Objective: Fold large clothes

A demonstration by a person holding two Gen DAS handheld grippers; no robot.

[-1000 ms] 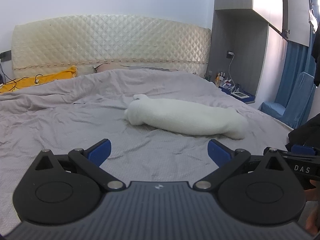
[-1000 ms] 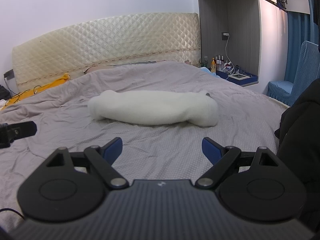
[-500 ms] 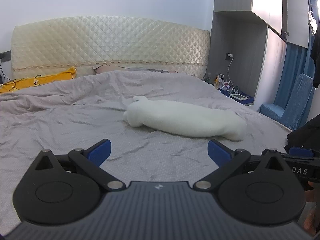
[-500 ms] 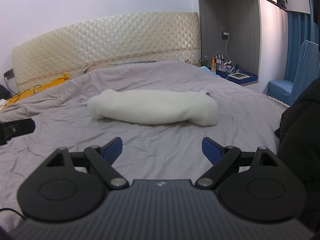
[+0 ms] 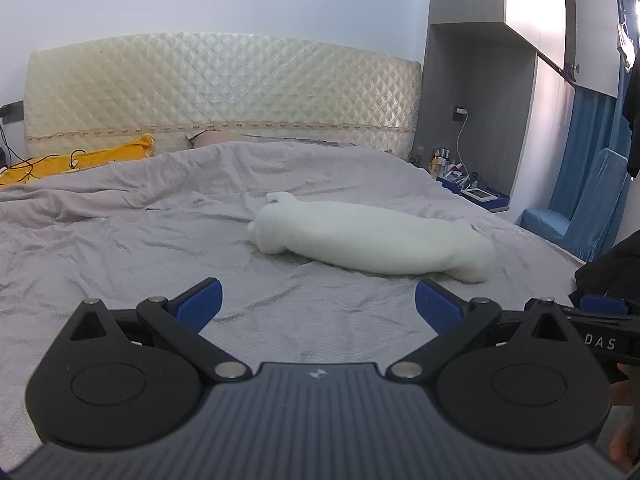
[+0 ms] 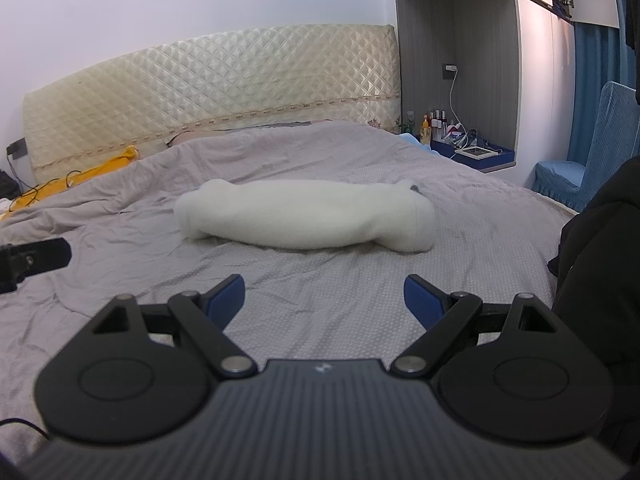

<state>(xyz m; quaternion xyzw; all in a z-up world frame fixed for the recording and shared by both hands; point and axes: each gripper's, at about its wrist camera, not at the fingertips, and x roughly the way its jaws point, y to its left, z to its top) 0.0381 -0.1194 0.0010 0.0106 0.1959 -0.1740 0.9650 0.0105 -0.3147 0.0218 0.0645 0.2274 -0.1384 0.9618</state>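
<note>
A white fleecy garment (image 5: 372,238) (image 6: 308,214), folded into a long thick bundle, lies across the middle of the grey bed sheet (image 5: 120,248) (image 6: 320,296). My left gripper (image 5: 318,300) hovers over the sheet short of the bundle, open, with nothing between its blue pads. My right gripper (image 6: 324,294) is likewise open and empty, short of the bundle's near side. The right gripper's tip (image 5: 600,306) shows at the right edge of the left wrist view. The left gripper's black tip (image 6: 36,258) shows at the left edge of the right wrist view.
A quilted cream headboard (image 5: 216,92) stands at the back. A yellow cloth with cables (image 5: 76,160) lies at the far left. A bedside shelf with bottles (image 6: 460,144) and a blue covered chair (image 6: 580,168) are on the right. Dark clothing (image 6: 600,248) hangs at the right edge.
</note>
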